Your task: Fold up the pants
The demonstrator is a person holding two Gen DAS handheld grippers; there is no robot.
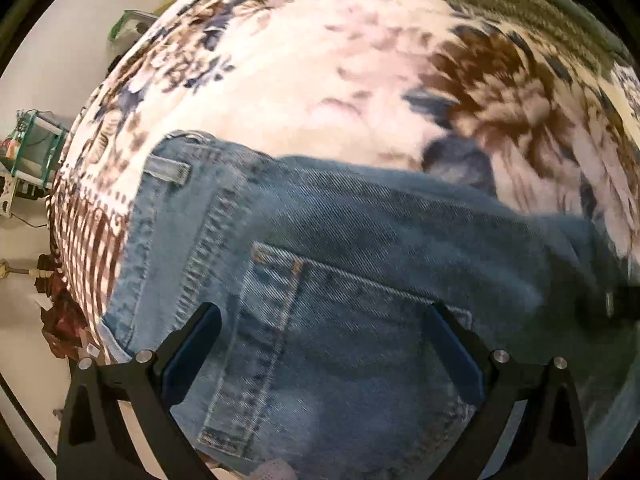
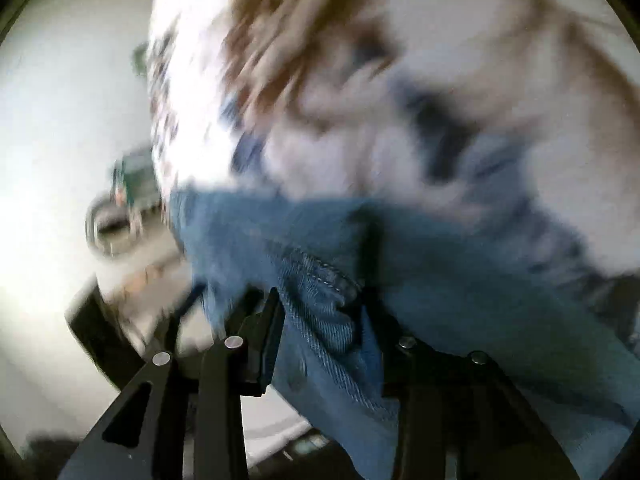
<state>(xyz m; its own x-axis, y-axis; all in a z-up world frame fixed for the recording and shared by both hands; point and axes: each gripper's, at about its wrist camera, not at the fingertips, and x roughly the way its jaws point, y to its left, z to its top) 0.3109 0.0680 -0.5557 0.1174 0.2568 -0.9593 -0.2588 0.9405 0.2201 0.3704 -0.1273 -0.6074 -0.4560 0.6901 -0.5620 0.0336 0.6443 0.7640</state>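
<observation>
Blue jeans lie on a floral blanket, waistband and belt loop at the left, back pocket facing up. My left gripper points down over that pocket, its jaws wide open with nothing pinched; the left fingertip and the right one hover just above the denim. The right wrist view is blurred. There my right gripper has a bunched fold of the jeans with a stitched seam between its fingers. The cloth fills the gap, touches both pads and hangs down toward the camera.
The blanket's edge drops off at the left to a pale floor. On that floor are a green-framed rack, cables and a dark red object. An olive fuzzy patch lies at the far right.
</observation>
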